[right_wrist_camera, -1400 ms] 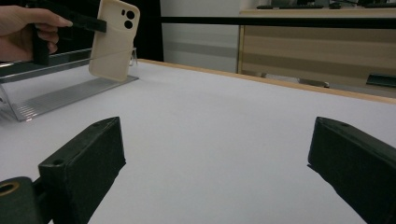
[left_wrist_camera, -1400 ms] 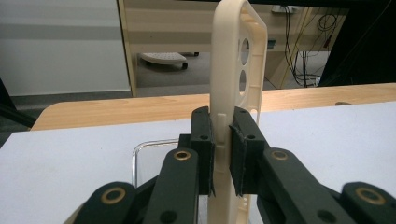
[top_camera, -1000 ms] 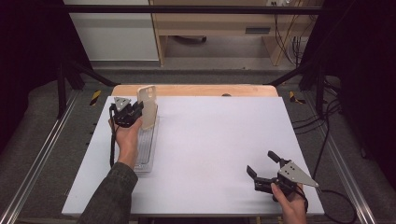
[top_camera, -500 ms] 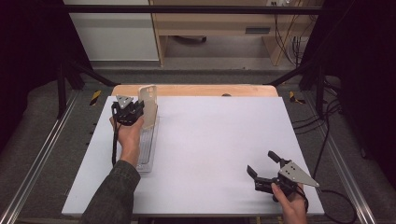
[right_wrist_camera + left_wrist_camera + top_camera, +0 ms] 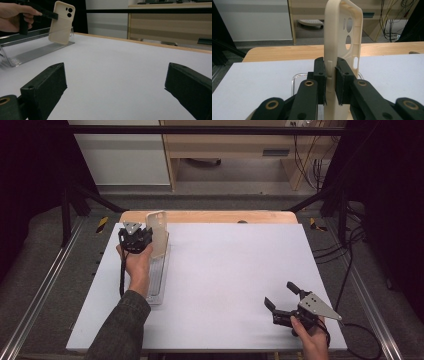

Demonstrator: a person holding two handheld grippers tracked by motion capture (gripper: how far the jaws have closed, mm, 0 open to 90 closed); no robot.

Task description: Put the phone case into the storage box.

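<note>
Left gripper (image 5: 331,82) clamped on the cream phone case (image 5: 342,42), held upright over the far end of the clear tray (image 5: 159,285). Likely light, thin, slightly flexible (slick plastic): best pinched by its side edge. Right gripper (image 5: 282,297) spread open, holding nothing.
</note>
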